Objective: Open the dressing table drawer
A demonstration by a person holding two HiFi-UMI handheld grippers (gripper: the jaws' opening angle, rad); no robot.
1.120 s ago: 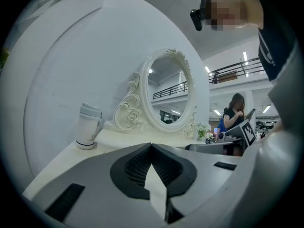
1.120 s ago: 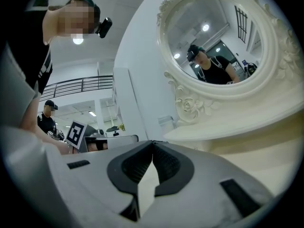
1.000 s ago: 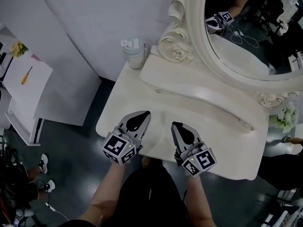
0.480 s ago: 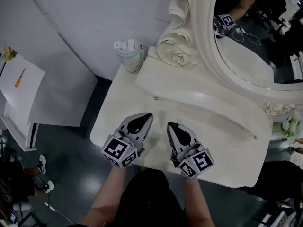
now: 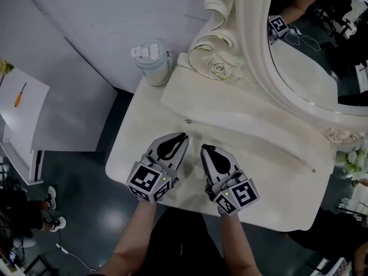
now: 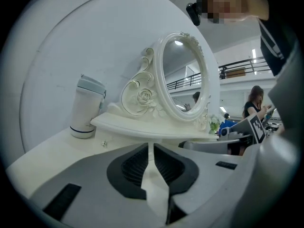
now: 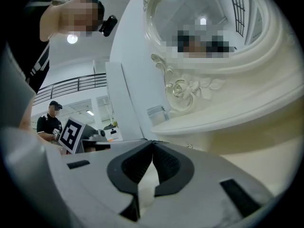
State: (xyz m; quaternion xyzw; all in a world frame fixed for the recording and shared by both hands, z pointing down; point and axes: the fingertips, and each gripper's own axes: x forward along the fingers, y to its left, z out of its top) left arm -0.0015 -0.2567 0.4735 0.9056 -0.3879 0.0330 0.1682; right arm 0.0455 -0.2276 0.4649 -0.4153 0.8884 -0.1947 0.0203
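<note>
Cream carved desk [image 5: 144,148]: drawer presumed behind small metal knob [image 5: 188,121] on the raised back tier [image 5: 247,122], left end. Left claw [image 5: 181,137] empty, narrow gap, just been opening. Right claw [image 5: 203,149] closed, empty. Both are over the desk's near edge. Recommended: widen left claw, straddle knob squarely, pull straight.

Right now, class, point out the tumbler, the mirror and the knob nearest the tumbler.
Tumbler [image 5: 153,63]: head view, on its side wall just below the lid.
Mirror [image 5: 313,53]: head view, on the glass.
Knob [image 5: 188,121]: head view, on its small round head.
</note>
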